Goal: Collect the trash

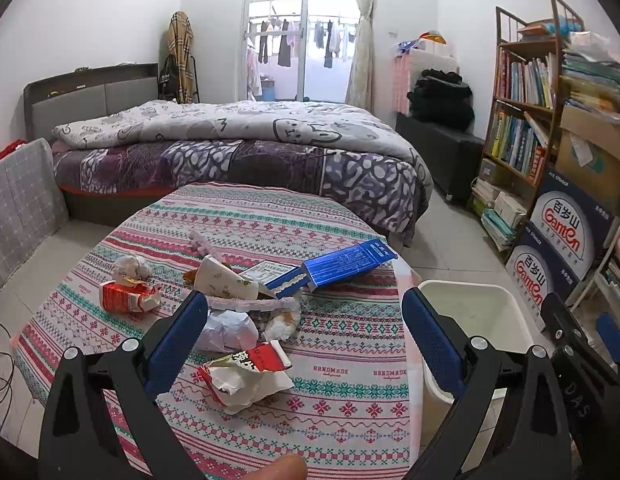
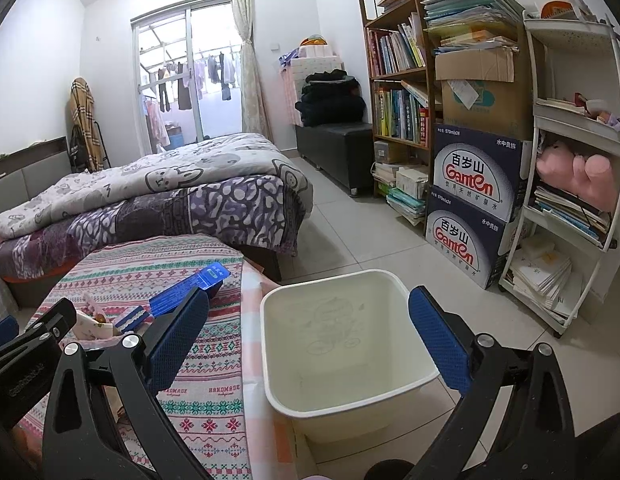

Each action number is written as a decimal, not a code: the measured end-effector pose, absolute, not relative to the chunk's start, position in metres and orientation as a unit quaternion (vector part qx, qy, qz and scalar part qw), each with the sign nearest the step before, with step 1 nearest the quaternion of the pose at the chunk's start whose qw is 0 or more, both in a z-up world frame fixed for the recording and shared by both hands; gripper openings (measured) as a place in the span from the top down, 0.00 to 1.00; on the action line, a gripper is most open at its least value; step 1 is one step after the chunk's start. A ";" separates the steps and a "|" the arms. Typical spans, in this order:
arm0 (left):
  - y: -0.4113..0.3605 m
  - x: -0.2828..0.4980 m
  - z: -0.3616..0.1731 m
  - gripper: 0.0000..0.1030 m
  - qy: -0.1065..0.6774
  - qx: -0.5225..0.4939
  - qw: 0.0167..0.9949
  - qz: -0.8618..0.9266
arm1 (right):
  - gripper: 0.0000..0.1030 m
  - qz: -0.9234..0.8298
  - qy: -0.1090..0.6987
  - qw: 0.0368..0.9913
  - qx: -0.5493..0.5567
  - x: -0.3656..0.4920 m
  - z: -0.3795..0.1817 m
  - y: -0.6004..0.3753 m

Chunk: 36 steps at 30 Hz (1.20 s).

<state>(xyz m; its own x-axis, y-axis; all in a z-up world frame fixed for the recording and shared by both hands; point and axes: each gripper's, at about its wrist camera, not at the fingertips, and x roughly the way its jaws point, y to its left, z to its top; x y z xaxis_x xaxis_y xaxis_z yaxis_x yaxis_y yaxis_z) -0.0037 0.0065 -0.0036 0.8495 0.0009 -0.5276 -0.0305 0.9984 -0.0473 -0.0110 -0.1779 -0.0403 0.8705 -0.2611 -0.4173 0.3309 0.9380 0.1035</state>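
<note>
While the left claw hangs wide and empty above the desk, trash sits beneath: a torn red wrapper, crumpled white paper half hidden behind one finger, a blue box. The right claw, also spread wide, frames the white bin (floor-standing, just beside the desk, its base cut off)

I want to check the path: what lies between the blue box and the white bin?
In the left wrist view, only the table's patterned cloth and its pink edge lie between the blue box and the white bin; no trash there.
</note>
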 end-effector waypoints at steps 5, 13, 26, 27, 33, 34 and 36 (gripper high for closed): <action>0.007 -0.004 -0.003 0.08 0.273 -0.027 0.962 0.008 | 0.07 -0.154 0.202 0.963 0.086 -0.010 -0.034 -0.181; 0.007 -0.004 -0.004 0.08 0.273 -0.028 0.962 0.008 | 0.07 -0.153 0.203 0.963 0.085 -0.010 -0.038 -0.178; 0.039 0.037 0.007 0.08 0.327 -0.076 0.940 0.054 | 0.07 -0.111 0.269 0.948 0.126 0.026 -0.018 -0.150; 0.042 0.041 0.008 0.08 0.337 -0.056 0.937 0.070 | 0.07 -0.102 0.276 0.947 0.125 0.034 -0.016 -0.150; 0.110 0.073 -0.006 0.08 0.396 -0.113 0.896 0.167 | 0.07 -0.051 0.376 0.912 0.158 0.094 -0.013 -0.138; 0.132 0.080 -0.016 0.08 0.419 -0.142 0.876 0.193 | 0.07 -0.040 0.362 0.916 0.165 0.099 -0.011 -0.133; 0.154 0.087 -0.028 0.08 0.430 -0.171 0.860 0.215 | 0.07 -0.032 0.377 0.911 0.165 0.114 -0.016 -0.126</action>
<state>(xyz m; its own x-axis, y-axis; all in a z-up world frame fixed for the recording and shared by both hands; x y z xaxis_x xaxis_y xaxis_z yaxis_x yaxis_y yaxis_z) 0.0869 0.1539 -0.0278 0.5381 0.2227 -0.8129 -0.5171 0.8489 -0.1097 0.1142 -0.1265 -0.0164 0.7130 0.0665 -0.6980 0.1822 0.9437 0.2760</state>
